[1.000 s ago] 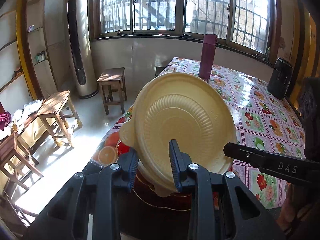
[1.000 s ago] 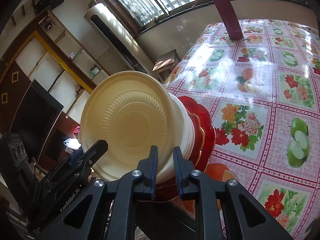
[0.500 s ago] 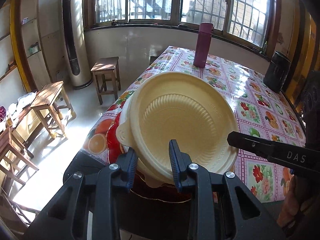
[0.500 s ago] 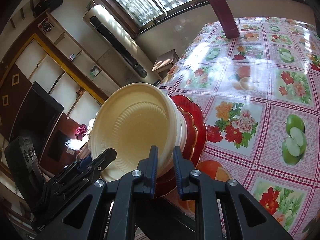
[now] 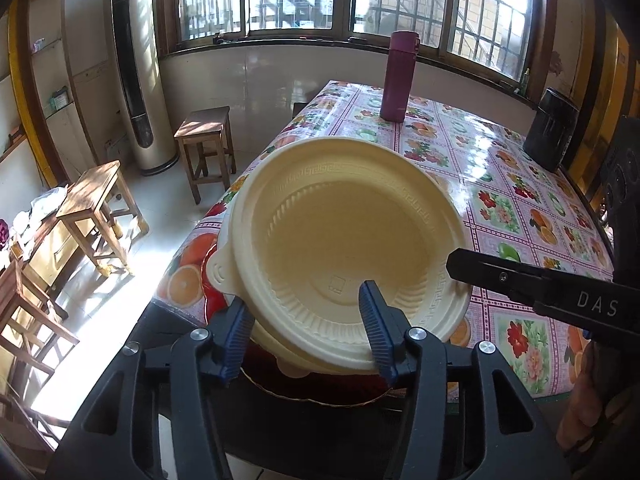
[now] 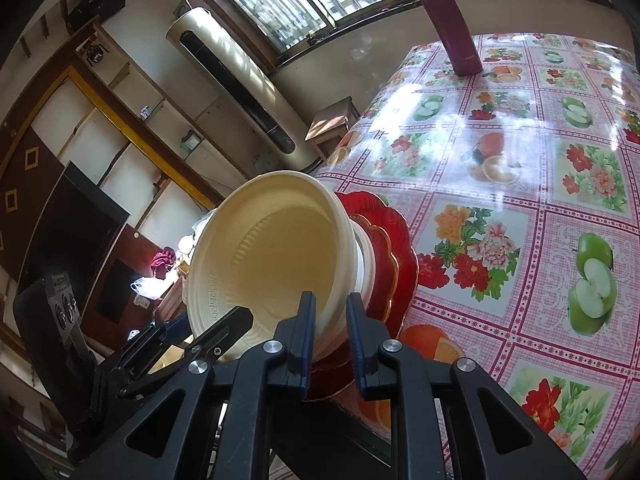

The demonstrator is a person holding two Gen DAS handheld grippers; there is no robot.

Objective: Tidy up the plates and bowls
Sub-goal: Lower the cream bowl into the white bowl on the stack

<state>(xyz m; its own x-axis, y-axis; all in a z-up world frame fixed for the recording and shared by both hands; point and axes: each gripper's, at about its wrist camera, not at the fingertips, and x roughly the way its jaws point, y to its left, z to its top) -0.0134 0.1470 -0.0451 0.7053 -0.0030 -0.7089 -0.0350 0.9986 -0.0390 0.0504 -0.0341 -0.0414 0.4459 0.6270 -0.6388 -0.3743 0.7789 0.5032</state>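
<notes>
2 cream bowls (image 5: 344, 240), 2 red plates (image 6: 384, 248), 1 purple flask (image 5: 398, 76)

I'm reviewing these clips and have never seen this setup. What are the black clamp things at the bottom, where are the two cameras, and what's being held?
There is no robot here: a person holds one hand-held claw in each hand, and a wide-angle camera on each looks forward along its fingers. One picture is from the left claw, the other from the right claw.

Both look at a cream bowl, tilted and sitting with more cream bowls on red plates at the edge of a table with a floral cloth. A purple flask stands further back.

The right claw is shut on the cream bowl's rim. The left claw's jaws have just been opening; its pads now straddle the near rim without pressing it.
</notes>
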